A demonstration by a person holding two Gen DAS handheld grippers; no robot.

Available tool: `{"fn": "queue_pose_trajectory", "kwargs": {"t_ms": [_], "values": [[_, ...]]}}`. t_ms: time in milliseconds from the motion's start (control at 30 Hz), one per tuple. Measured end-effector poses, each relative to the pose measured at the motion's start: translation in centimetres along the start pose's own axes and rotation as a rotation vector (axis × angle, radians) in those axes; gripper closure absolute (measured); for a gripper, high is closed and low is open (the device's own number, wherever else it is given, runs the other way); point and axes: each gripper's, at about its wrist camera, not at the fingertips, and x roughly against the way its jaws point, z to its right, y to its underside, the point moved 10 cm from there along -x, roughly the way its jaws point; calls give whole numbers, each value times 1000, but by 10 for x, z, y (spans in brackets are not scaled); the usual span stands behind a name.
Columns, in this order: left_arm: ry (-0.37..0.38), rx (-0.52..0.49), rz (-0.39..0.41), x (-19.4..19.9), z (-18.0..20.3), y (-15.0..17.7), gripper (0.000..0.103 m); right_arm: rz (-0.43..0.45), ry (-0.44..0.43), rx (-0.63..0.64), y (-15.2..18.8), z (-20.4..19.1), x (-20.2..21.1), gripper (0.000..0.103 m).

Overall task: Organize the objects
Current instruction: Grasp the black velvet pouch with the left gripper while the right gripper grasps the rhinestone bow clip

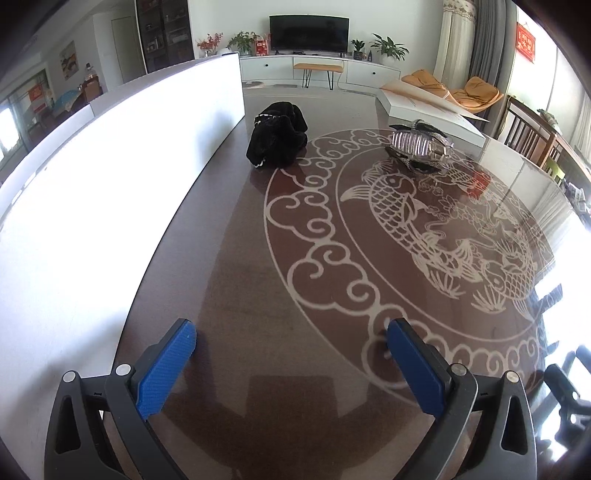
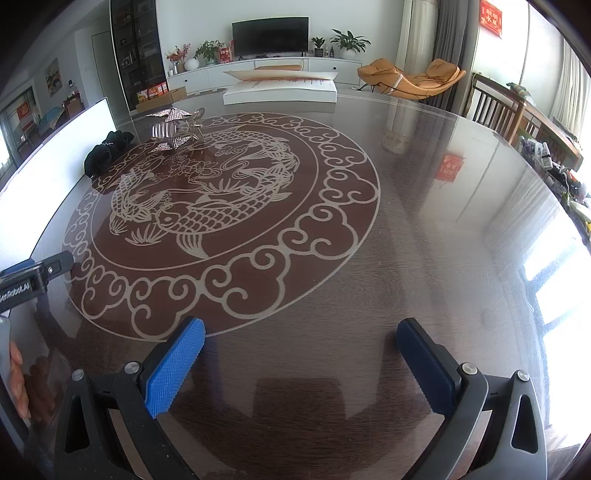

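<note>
I am holding both tools low over the near edge of the table (image 2: pixel 424 229); the left gripper (image 1: pixel 291 341) is spread wide with nothing between its blue pads; the right gripper (image 2: pixel 301 341) is spread the same way, also carrying nothing. I am judging this as the opening step, with neither item yet approached.

The things to sort are sitting far across the glass: a black cloth bundle (image 1: pixel 277 133) at far left, just beside the white panel (image 1: pixel 122 177); a silvery striped ornament (image 1: pixel 419 146) well to its right, near the white box (image 1: pixel 432 110) at the far edge; the two are lying apart from each other.

The next move is calling for a long reach forward; the left tool is lining up best with the bundle; soft cloth should be taking a pinch easily, while the ornament is looking shiny and awkward to grip.

Writing: the side of the left tool, seen in the right view, is reading "GenRobot.AI", partly cut off; the red wall hanging (image 2: pixel 491 16) is carrying characters I cannot read.
</note>
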Motion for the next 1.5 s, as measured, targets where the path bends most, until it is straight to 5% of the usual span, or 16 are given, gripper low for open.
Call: {"fn": "queue_pose_trajectory", "kwargs": {"t_ms": [400,633,667,700,767,967,1133,1300,1367,1400,1500], "values": [[-5,14,-2,-86,9,-129,0,0,0,0,0,1,0,0],[28,-49,-5,-104,19,-157,0,0,0,0,0,0,0,0],[21,-42,25,-98,17,-157,22,0,0,0,0,1,0,0],[17,-41,52,-91,14,-156,47,0,0,0,0,1,0,0],[19,-56,76,-79,11,-143,67,0,-1,-1,0,0,0,0],[39,-57,78,-29,-5,-73,68,-12,-4,-64,-15,-11,-11,0],[48,-51,78,13,-22,-11,68,-30,-250,37,-88,-100,-55,0],[54,-57,78,33,-27,20,68,12,-214,74,-178,-146,-107,0],[63,-56,78,35,-28,23,68,-9,-215,113,-191,-155,-119,16],[71,-50,78,35,-29,23,69,-23,-213,106,-192,-154,-120,54],[112,-20,82,37,-33,24,69,10,-271,39,-182,-142,-98,55]]}}
